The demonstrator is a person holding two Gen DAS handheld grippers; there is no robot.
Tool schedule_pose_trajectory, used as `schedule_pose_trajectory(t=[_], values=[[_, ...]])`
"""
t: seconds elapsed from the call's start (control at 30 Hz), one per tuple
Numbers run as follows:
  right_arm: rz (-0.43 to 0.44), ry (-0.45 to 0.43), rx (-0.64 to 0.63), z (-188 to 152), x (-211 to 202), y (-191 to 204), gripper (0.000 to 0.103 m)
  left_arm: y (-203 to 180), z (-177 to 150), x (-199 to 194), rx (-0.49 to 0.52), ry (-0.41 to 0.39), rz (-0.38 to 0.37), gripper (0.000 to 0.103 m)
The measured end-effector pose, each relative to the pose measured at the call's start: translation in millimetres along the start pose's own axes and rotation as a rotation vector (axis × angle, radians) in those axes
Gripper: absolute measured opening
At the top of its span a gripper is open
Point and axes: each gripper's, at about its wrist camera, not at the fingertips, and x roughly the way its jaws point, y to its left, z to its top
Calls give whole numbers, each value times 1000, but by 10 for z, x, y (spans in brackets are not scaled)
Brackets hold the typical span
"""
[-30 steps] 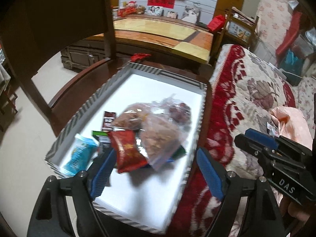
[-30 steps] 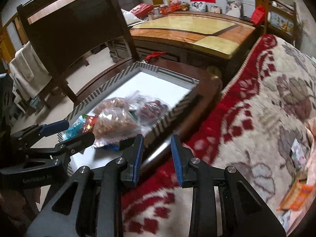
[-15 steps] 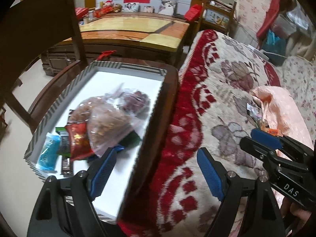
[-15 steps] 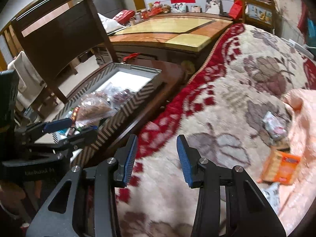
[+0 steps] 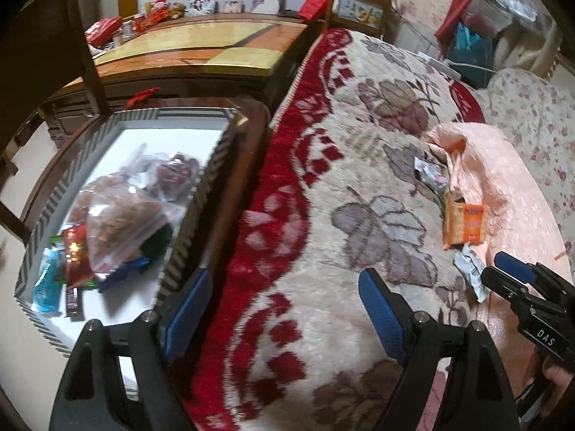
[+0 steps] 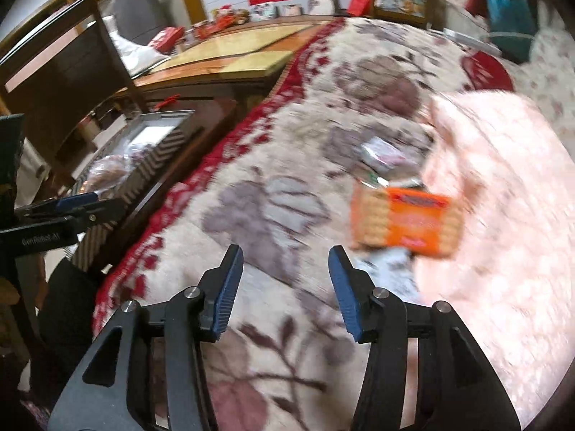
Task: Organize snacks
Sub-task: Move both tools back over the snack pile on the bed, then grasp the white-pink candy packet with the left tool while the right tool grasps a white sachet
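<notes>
A striped-rim white tray (image 5: 43, 215) on a dark wooden stool holds several snack packs, with a clear bag of brown snacks (image 5: 118, 222) on top. An orange biscuit pack (image 6: 406, 222) lies on the floral blanket beside a peach cloth, next to silver wrappers (image 5: 470, 273). My left gripper (image 5: 280, 305) hangs open over the blanket's red border, nothing between its blue pads. My right gripper (image 6: 284, 287) hovers over the blanket just left of the orange pack (image 5: 463, 222), its jaws opening and empty.
A floral blanket (image 5: 359, 143) covers the sofa. A peach cloth (image 6: 503, 197) lies to the right. A dark chair back (image 6: 61, 82) stands behind the stool, and a long wooden table (image 5: 201, 46) sits beyond. The picture is blurred in the right wrist view.
Both grippers swung right, away from the tray and over the blanket. The right gripper's jaws widened, and the orange biscuit pack came close ahead of it.
</notes>
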Motion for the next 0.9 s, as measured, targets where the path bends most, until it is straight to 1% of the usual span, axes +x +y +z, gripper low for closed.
schedule_pose_trajectory(t=[0.2,0.43,0.47,0.53,0.77,0.9], values=[[-49,37,48,-179,-25,-347,49,-204,-15,105,33,31,-25,85],[-76,59,59,-281,2,-472,51,-401,-34,195,76,56,-40,85],[-76,61,65,-281,14,-494,55,-425,-36,209,81,59,-41,85],[-79,65,68,-268,47,-501,59,-465,-41,230,90,65,-44,85],[-101,129,29,-158,284,-585,59,-505,-26,273,94,76,-48,85],[-98,178,23,-124,446,-653,59,-548,39,316,93,79,-68,85]])
